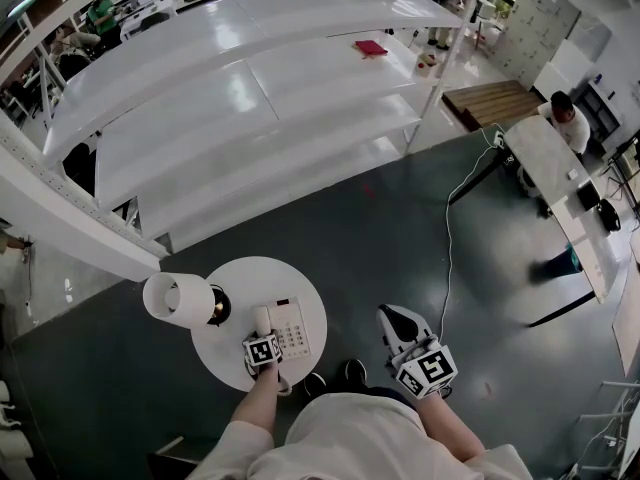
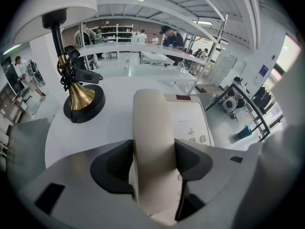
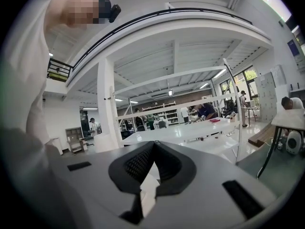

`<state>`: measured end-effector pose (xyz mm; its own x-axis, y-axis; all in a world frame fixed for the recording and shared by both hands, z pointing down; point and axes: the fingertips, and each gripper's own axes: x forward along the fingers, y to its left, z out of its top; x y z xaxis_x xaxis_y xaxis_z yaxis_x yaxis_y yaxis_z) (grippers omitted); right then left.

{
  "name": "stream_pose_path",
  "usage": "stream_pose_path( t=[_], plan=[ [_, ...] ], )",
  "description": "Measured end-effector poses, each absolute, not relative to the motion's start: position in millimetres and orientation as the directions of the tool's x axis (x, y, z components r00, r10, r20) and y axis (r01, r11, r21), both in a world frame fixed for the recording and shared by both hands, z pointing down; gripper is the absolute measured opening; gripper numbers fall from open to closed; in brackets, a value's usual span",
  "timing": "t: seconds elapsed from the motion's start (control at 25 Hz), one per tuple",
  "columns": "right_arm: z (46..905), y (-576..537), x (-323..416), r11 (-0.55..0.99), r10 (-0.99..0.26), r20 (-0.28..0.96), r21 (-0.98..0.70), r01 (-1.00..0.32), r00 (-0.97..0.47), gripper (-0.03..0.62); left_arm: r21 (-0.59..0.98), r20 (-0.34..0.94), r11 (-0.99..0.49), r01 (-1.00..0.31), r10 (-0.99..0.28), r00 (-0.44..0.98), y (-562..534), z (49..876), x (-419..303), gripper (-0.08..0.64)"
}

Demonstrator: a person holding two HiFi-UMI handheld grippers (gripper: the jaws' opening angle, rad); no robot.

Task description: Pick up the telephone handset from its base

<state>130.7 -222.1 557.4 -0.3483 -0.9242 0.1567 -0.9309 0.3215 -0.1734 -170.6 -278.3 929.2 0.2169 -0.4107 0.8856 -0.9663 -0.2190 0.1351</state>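
A cream telephone handset [image 1: 262, 320] [image 2: 152, 137] lies in its cradle on the left side of the white telephone base [image 1: 292, 330] [image 2: 188, 118], on a small round white table [image 1: 250, 278]. My left gripper [image 1: 263, 336] [image 2: 153, 163] points steeply down over the handset's near end. Its dark pads [image 2: 190, 161] lie against both sides of the handset. My right gripper [image 1: 392, 318] [image 3: 152, 149] hangs off the table to the right, above the floor and roughly level. Its jaws are shut with nothing between them.
A lamp with a white shade [image 1: 180, 300] and a brass-and-black foot [image 2: 83, 101] stands on the table, left of the phone. Long white shelving [image 1: 250, 98] fills the space beyond. A cable [image 1: 448, 258] runs over the dark floor to a desk [image 1: 560, 178] where a person sits.
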Motion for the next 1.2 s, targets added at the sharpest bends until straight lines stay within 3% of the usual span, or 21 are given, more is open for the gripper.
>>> stream_pose_path(
  t=[0.4,1.2],
  plan=[
    [557,-217,146,0.29,-0.935,0.152,-0.2,-0.936,-0.322,0.009,0.144,0.879,-0.198,-0.97,-0.424,0.217,-277,921,-175,0.222],
    [551,-193,145,0.31,-0.935,0.11,-0.209,-0.928,-0.337,0.009,0.179,0.797,-0.215,-0.96,-0.541,0.27,-261,880,-168,0.222]
  ],
)
